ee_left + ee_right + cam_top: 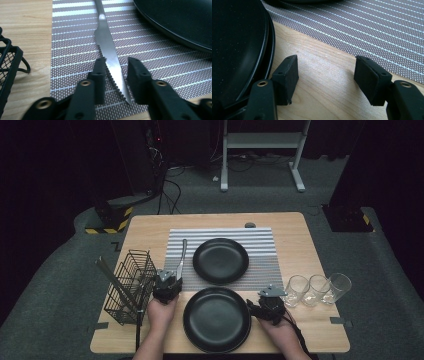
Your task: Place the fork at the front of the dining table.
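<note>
Plates (220, 260): two; glasses (317, 289): three; knife (109, 50) between open left claw (115, 67).

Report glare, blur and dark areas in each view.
High view: table lit, surroundings nearly black. Left gripper view: bright glare on the knife, its far end and the black plate soft. Right gripper view: the near plate dark, nearest parts blurred.

A lab or recording studio set up as a mock dining spot: one wooden desk (300, 250) on grey carpet (60, 270), dark drapes around, cables (167, 175) at eleven o'clock, a white metal stand (260, 142) at twelve.
</note>
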